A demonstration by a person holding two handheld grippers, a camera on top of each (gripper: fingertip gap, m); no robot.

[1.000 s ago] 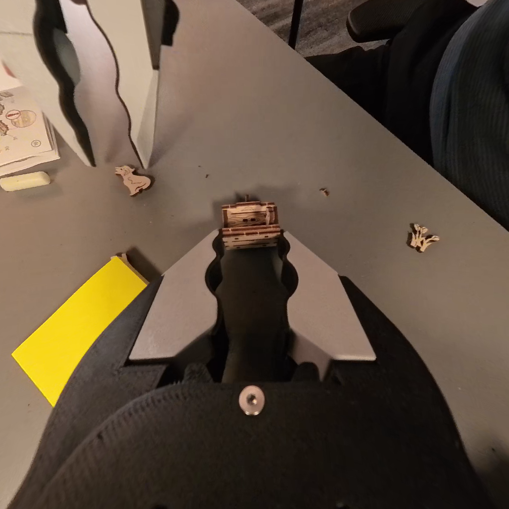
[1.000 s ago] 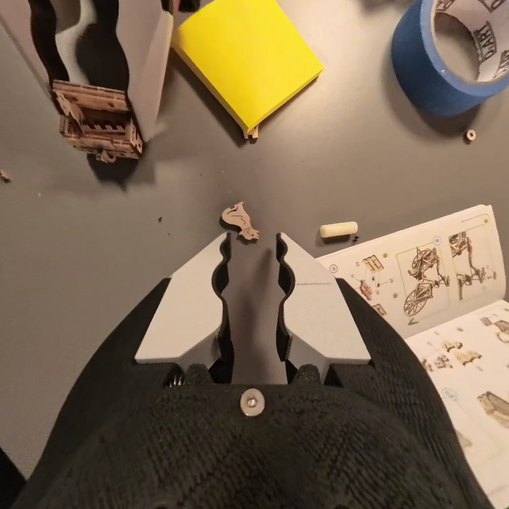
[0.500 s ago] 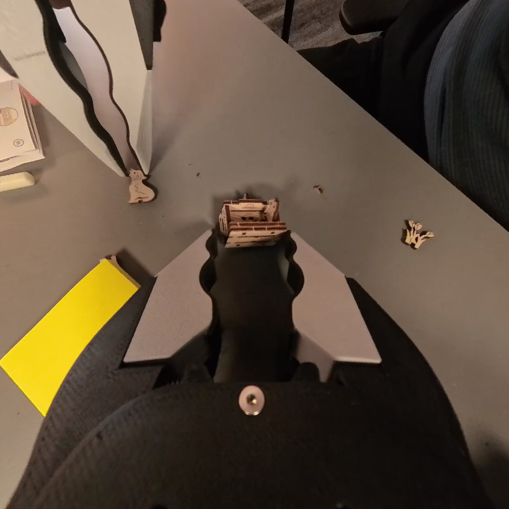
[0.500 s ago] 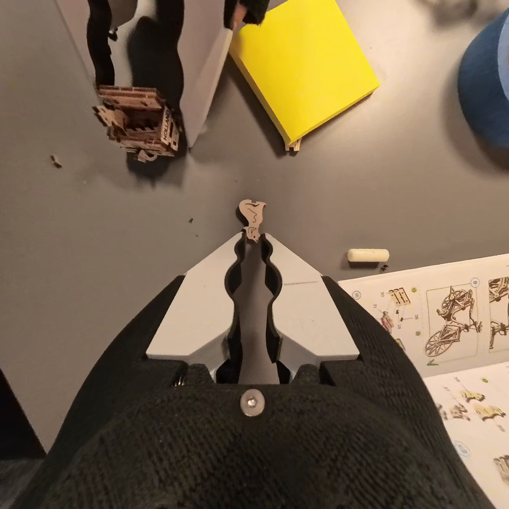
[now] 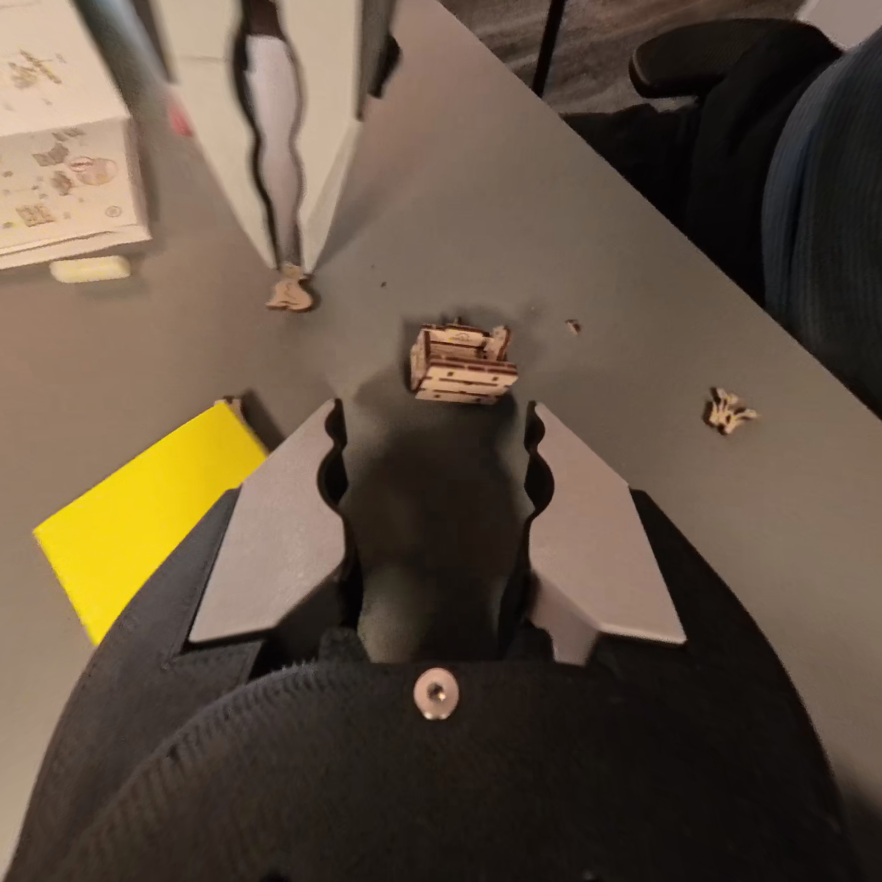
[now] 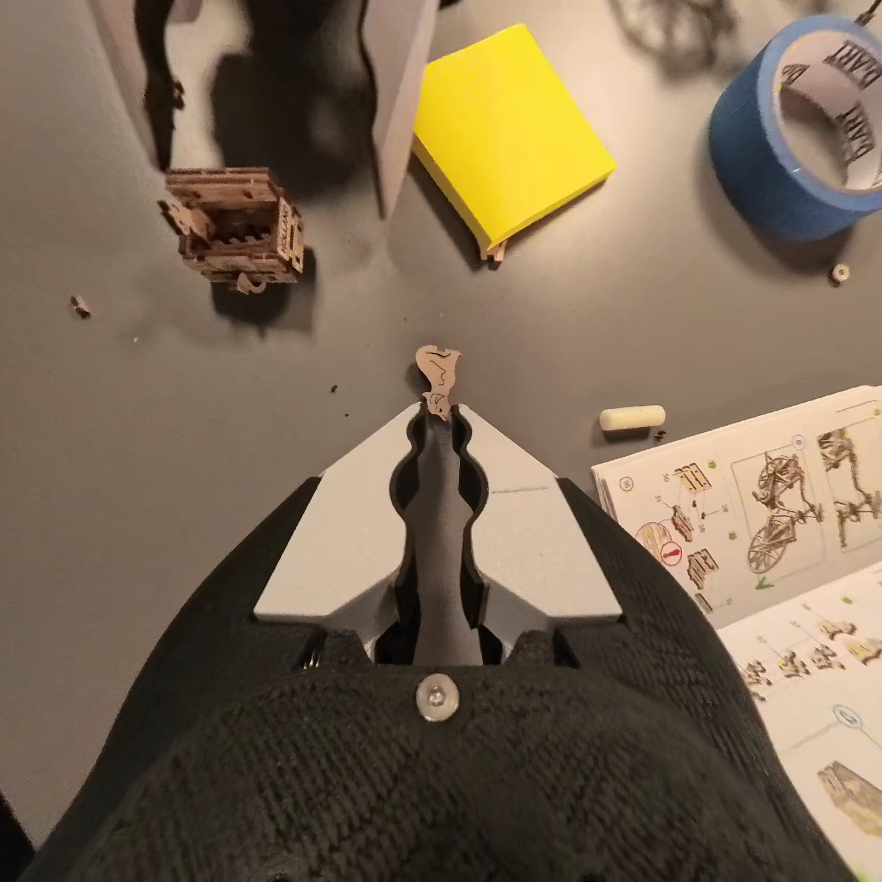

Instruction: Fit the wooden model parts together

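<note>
Fingers of my right gripper (image 6: 440,409) were pinched on the small wooden cat piece (image 6: 438,377), just above the grey table (image 6: 143,429). My left gripper (image 5: 433,415) stood wide apart, with the wooden box assembly (image 5: 460,370) resting free just ahead. I judged this the pick-up step; next I would need to regrip the box and line the cat up with its slot.

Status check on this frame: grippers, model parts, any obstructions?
Left gripper open, wooden box assembly released on table. Right gripper shut on cat-shaped piece. Nothing between them.
</note>
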